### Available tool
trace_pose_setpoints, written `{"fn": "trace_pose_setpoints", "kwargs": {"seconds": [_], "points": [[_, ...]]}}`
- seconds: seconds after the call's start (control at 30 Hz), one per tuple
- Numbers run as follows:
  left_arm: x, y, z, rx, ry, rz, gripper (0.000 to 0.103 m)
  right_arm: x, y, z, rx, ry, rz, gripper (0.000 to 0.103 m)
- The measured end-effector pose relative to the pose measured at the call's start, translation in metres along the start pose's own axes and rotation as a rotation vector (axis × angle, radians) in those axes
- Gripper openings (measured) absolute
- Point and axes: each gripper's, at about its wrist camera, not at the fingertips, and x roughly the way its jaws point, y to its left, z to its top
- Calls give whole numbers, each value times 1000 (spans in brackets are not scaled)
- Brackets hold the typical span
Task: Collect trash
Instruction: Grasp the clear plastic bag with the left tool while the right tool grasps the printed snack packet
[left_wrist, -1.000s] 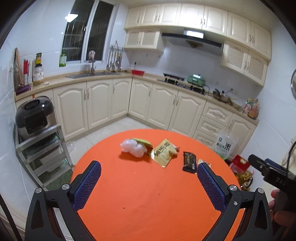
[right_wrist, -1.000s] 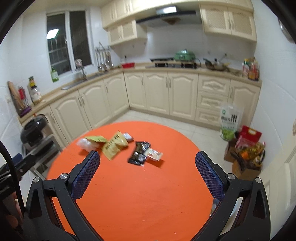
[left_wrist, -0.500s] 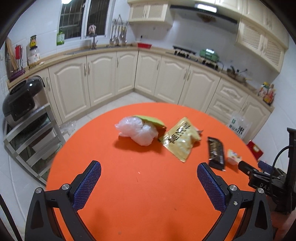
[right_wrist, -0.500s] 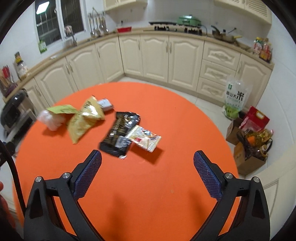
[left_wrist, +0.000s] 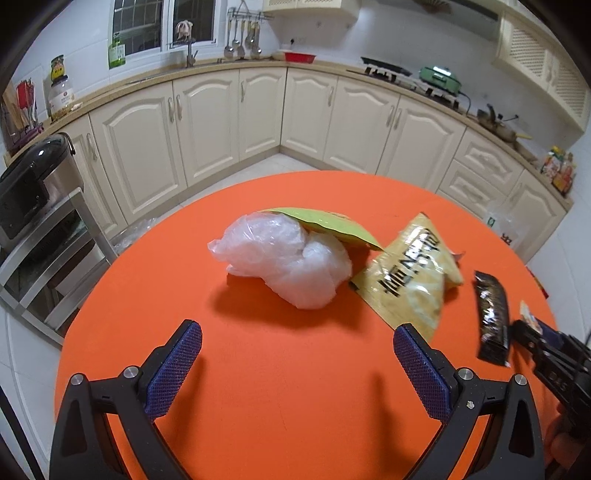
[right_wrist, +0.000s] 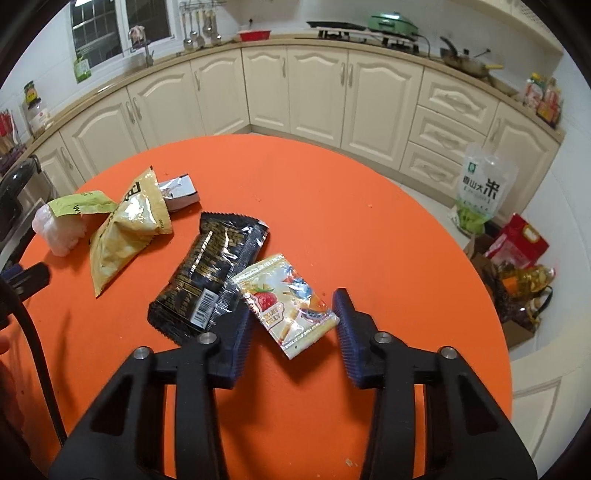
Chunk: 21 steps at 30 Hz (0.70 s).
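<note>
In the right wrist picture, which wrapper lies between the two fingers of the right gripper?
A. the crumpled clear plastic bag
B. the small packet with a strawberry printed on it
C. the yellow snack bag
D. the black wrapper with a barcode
B: the strawberry packet lies between the blue pads of the right gripper, whose jaws have just been closing, with a gap still showing at the right pad; the black wrapper lies beside the left finger.

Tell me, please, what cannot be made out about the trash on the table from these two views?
- Green packet: its far part is out of sight in the left wrist view; in the right wrist view the yellow bag overlaps it.
- Silver wrapper: partly behind the yellow bag in the right wrist view.
- Jelly sachet: nearly hidden by the right gripper in the left wrist view.
- Black wrapper: print too small to read.
</note>
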Motion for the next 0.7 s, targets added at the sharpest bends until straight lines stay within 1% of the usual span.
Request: {"fn": "trace_pose_setpoints", "kwargs": {"seconds": [0.03, 0.07, 0.17, 0.2, 0.27, 0.3, 0.33, 0.37, 0.4, 0.43, 0.47, 0.5, 0.53, 0.63, 0.7], "points": [[7, -1, 6, -4, 1, 6, 102, 1, 1, 1, 1, 0, 0, 39], [10, -2, 5, -7, 0, 9, 102, 1, 0, 1, 4, 0, 2, 38], [31, -3, 27, -26, 3, 17, 102, 0, -2, 3, 18, -1, 18, 38], [35, -4, 27, -29, 6, 18, 102, 1, -1, 4, 18, -3, 18, 38], [51, -8, 42, -39, 13, 10, 102, 0, -1, 6, 20, -3, 28, 37], [54, -7, 39, -41, 15, 9, 102, 0, -1, 7, 20, -4, 26, 37], [62, -9, 45, -44, 18, 4, 102, -2, -1, 8, 18, -5, 25, 36], [69, -11, 50, -46, 19, -12, 97, -3, -1, 8, 19, -5, 27, 36], [72, -8, 47, -50, 14, -23, 91, -4, -1, 8, 19, -5, 26, 35], [73, -7, 47, -62, 20, -9, 81, -5, 0, 8, 18, -6, 24, 34], [76, -7, 51, -63, 12, -29, 69, -7, 0, 8, 16, -6, 25, 27], [72, 0, 43, -66, 13, -50, 68, -9, 1, 8, 15, -6, 25, 27], [73, 0, 44, -67, 11, -67, 60, -12, 3, 7, 15, -10, 23, 27], [74, 5, 38, -57, 10, -84, 53, -21, 5, 6, 16, -17, 35, 27], [70, 12, 31, -61, 7, -93, 51, -29, 9, 3, 12, -23, 41, 27]]}}
